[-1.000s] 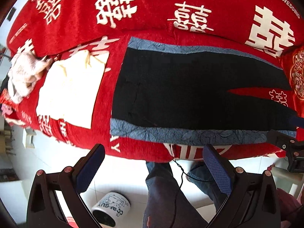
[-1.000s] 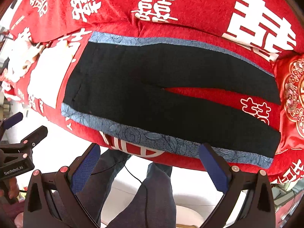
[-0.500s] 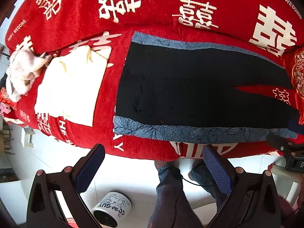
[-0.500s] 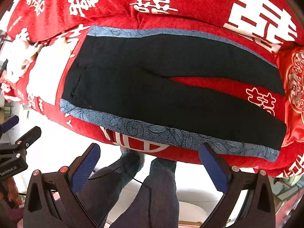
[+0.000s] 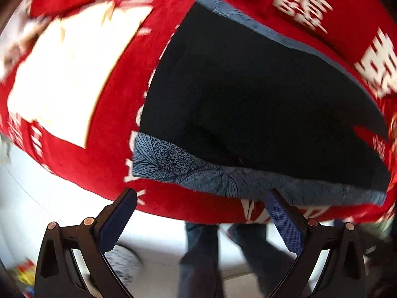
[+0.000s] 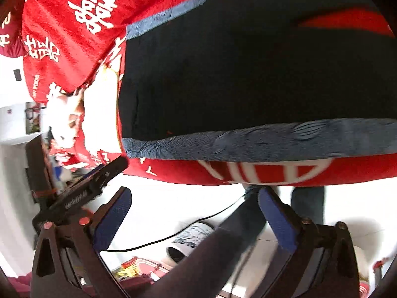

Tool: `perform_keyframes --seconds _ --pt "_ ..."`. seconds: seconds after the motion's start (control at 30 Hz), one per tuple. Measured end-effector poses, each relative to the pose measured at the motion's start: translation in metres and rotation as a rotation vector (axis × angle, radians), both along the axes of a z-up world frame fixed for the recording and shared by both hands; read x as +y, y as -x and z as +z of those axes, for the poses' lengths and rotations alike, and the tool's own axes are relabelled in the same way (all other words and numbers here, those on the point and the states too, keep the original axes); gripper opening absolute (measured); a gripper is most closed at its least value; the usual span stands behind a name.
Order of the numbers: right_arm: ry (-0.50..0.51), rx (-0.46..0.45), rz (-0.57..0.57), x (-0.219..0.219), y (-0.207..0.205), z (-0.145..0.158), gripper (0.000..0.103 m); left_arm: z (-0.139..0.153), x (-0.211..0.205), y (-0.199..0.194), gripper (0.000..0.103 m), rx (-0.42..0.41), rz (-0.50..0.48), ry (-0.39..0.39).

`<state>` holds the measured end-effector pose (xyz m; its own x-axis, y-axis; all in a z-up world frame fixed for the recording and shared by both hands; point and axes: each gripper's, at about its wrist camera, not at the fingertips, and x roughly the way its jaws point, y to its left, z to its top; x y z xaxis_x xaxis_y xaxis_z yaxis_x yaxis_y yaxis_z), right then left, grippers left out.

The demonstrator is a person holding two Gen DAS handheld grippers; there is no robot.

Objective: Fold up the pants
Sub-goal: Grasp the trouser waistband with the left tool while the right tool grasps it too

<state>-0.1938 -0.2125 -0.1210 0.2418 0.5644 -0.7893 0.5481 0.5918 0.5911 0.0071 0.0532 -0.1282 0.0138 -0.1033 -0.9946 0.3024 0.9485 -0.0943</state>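
Black pants with a blue patterned side stripe lie flat on the red bed cover, waist end to the left. My left gripper hovers open just off the bed's near edge, below the stripe near the waist corner, with nothing between its fingers. In the right wrist view the pants and their stripe fill the upper frame. My right gripper sits below the bed edge, its jaws wide and closing, nothing between them. The left gripper shows at its left.
A folded cream cloth lies on the bed left of the pants, with a crumpled white garment beyond it. A person's jeans-clad legs stand on the white floor below the grippers, beside a slipper and a black cable.
Both grippers have come down toward the near edge of the pants, which now look much larger. The right view has rolled and swung toward the waist end. Its jaws have narrowed slightly.
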Motion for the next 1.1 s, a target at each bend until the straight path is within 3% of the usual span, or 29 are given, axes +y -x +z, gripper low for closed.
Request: perform_keyframes --seconds 0.03,0.07,0.1,0.17,0.37,0.63,0.67,0.7,0.73,0.83,0.93,1.03,1.1 --pt "-0.04 -0.02 -0.002 0.007 -0.001 -0.015 0.086 -0.006 0.004 -0.002 0.103 -0.002 0.02 0.022" --pt "-0.062 -0.027 -0.005 0.011 -0.002 -0.023 0.071 -0.011 0.007 -0.003 0.102 -0.006 0.035 0.041" --pt "-0.108 -0.026 -0.015 0.017 -0.003 -0.04 0.063 -0.015 0.01 -0.002 0.094 -0.012 0.046 0.061" --pt "-0.152 -0.028 -0.045 0.026 -0.002 -0.058 0.063 -0.026 0.015 -0.001 0.089 -0.001 0.057 0.1" --pt "-0.249 -0.109 -0.155 0.042 -0.001 -0.101 0.063 -0.047 0.028 0.008 0.089 0.075 0.091 0.241" --pt "-0.437 -0.185 -0.347 0.039 -0.009 -0.128 0.062 -0.06 0.04 0.002 0.089 0.14 0.172 0.341" --pt "-0.458 -0.191 -0.359 0.037 -0.011 -0.13 0.043 -0.06 0.038 0.002 0.089 0.146 0.174 0.349" --pt "-0.48 -0.206 -0.354 0.038 -0.015 -0.126 0.019 -0.061 0.038 0.001 0.089 0.156 0.181 0.365" --pt "-0.478 -0.231 -0.339 0.037 -0.019 -0.12 0.016 -0.061 0.036 0.001 0.089 0.176 0.2 0.395" --pt "-0.48 -0.308 -0.289 0.035 -0.023 -0.091 0.012 -0.057 0.035 0.0 0.089 0.193 0.257 0.472" --pt "-0.496 -0.33 -0.291 0.026 -0.016 -0.082 0.01 -0.056 0.039 -0.007 0.089 0.209 0.366 0.566" --pt "-0.485 -0.319 -0.247 0.026 -0.016 -0.08 0.009 -0.06 0.042 -0.011 0.089 0.211 0.429 0.577" --pt "-0.487 -0.315 -0.223 0.031 -0.024 -0.076 0.009 -0.054 0.041 -0.013 0.089 0.187 0.421 0.586"
